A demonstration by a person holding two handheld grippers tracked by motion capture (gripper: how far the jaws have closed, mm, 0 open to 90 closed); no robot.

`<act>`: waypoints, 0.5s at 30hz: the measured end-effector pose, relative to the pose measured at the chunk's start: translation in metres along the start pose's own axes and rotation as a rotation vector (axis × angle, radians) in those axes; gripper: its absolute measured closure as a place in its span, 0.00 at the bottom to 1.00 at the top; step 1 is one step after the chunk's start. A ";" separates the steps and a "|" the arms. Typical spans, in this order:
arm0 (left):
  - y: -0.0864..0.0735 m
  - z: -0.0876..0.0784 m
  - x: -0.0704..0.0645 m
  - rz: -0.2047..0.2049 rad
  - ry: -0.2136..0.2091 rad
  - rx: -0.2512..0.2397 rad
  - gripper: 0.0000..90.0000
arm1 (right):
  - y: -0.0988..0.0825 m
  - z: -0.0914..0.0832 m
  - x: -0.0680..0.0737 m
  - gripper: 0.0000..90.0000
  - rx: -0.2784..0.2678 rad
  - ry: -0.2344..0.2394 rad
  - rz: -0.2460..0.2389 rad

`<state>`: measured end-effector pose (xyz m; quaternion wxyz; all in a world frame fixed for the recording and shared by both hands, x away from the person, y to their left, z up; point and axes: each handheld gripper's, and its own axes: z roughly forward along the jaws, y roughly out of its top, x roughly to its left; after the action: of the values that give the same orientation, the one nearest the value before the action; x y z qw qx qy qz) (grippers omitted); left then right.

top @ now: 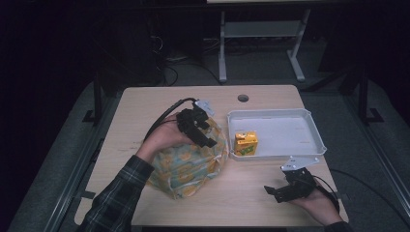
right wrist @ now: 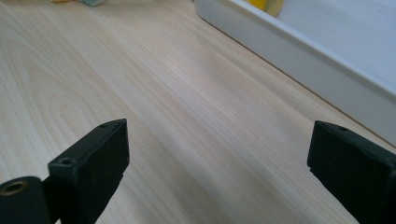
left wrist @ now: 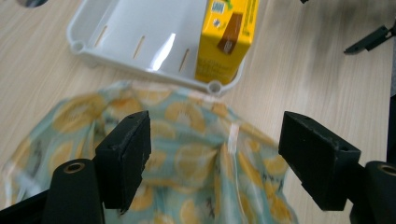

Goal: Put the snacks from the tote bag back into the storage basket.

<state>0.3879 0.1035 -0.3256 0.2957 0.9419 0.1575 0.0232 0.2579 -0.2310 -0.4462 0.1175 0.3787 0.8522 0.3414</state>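
Bag [top: 188, 162], teal, lemon-printed, crumpled, translucent

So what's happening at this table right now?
A person works with a gripper in each hand. The left gripper hovers open over a lemon-print bag, nothing between its pads. A yellow juice carton stands upright in the near left corner of the white tray beside the bag. The right gripper rests low over the table in front of the tray, open and empty.
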 end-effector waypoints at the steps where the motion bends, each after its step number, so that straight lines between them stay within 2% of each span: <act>1: -0.005 -0.002 0.000 -0.005 0.006 -0.001 0.28 | 0.001 0.000 0.000 0.06 0.004 0.000 0.008; 6: -0.028 -0.013 0.000 -0.025 0.026 -0.024 0.28 | 0.005 -0.001 -0.002 0.09 -0.013 -0.003 -0.002; 12: -0.059 -0.018 -0.003 -0.057 0.044 -0.036 0.28 | 0.013 -0.004 -0.007 0.18 -0.017 0.008 0.030; 15: -0.076 -0.020 -0.005 -0.080 0.053 -0.053 0.28 | 0.017 -0.006 -0.011 0.25 -0.026 0.003 0.026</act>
<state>0.3590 0.1722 -0.3516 0.3171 0.9257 0.2022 0.0407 0.2719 -0.2336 -0.4311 0.1169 0.3876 0.8429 0.3544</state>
